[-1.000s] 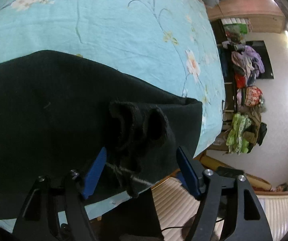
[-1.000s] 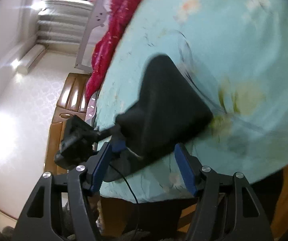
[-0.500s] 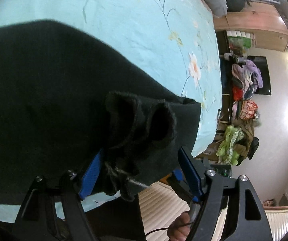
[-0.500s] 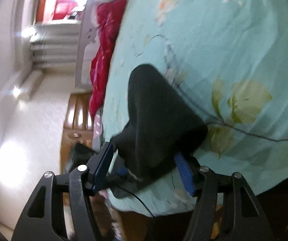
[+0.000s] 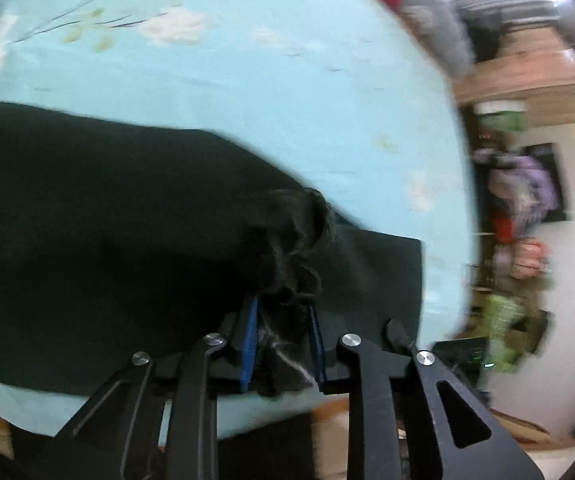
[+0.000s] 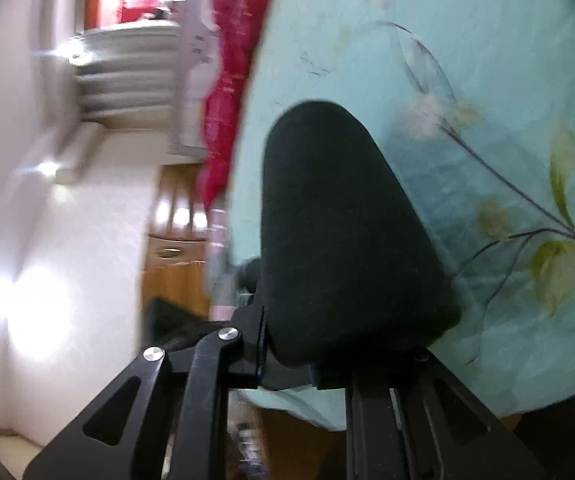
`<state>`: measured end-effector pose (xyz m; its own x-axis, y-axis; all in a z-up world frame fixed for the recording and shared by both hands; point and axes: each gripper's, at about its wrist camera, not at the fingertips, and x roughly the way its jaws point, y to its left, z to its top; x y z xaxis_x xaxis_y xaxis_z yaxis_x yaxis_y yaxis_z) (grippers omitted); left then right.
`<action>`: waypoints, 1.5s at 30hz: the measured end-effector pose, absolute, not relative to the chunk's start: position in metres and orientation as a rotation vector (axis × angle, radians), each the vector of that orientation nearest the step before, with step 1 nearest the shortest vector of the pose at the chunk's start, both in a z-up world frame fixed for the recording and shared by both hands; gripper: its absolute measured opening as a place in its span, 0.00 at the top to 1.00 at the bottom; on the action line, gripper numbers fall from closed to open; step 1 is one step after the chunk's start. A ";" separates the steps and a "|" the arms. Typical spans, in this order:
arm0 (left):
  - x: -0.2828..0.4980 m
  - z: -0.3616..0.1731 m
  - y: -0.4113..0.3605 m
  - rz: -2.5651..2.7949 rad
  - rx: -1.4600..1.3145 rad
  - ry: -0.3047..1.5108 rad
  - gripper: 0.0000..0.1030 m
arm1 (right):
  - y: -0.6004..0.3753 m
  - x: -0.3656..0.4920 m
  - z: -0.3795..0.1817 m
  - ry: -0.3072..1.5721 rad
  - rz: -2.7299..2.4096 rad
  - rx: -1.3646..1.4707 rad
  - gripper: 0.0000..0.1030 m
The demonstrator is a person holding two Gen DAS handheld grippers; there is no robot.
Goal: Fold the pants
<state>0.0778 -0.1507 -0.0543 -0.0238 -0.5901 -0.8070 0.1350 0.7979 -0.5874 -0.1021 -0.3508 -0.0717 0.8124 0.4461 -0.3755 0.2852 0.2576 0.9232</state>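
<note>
Black pants [image 5: 107, 220] lie spread over the pale blue flowered bedsheet [image 5: 247, 60]. In the left wrist view a bunched, frayed edge of the pants [image 5: 291, 240] stands up between the blue pads, and my left gripper [image 5: 282, 320] is closing, its pads pressing on that bunch. In the right wrist view a rounded end of the black pants [image 6: 339, 240] rests on the sheet [image 6: 487, 80] near the bed's edge. My right gripper [image 6: 289, 360] is closing too, and its jaws pinch the near edge of that end.
The bed's edge runs just below both grippers. A heap of clothes [image 5: 519, 200] and wooden furniture [image 5: 527, 76] stand beyond the bed in the left wrist view. A red blanket [image 6: 231, 60] and a wooden cabinet [image 6: 175, 248] lie off the bed's left side.
Both grippers went from wide open around the black fabric to pinched on it. The left view swung across the bed and blurred; the right gripper moved in closer to the pants' end.
</note>
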 end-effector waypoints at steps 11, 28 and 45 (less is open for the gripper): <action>0.069 -0.004 -0.132 -0.804 -0.425 1.394 0.43 | -0.360 -0.138 -0.031 0.742 0.153 1.125 0.68; 0.053 -0.025 -0.187 -0.732 -0.170 1.345 0.46 | -0.385 -0.092 -0.028 0.734 -0.003 0.725 0.86; 0.039 0.001 -0.038 -0.600 -0.361 1.252 0.39 | -0.329 -0.049 0.000 0.887 -0.007 0.582 0.35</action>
